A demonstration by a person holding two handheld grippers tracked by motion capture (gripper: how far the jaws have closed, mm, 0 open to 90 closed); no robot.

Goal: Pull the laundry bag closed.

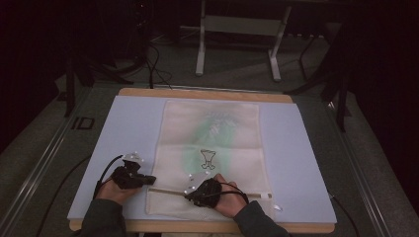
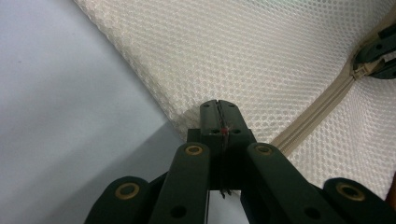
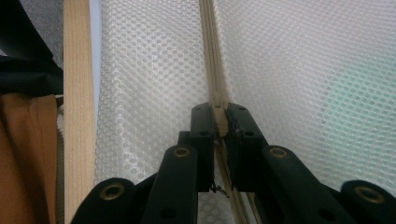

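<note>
Black jaws of my right gripper (image 3: 219,123) pinched the zipper pull (image 3: 219,122) on the mesh bag (image 1: 212,148), which lay flat on the blue mat (image 1: 123,128). My left gripper (image 2: 218,115) clamped tight on the bag's corner edge.

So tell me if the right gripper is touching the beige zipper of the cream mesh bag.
Touching: in the right gripper view the right gripper has its jaws closed on the zipper pull.

My tool (image 3: 219,121) is matt black plastic with brass rivets; the bag (image 2: 261,56) is cream honeycomb mesh cloth; the tabletop (image 1: 128,123) is smooth and matt.
</note>
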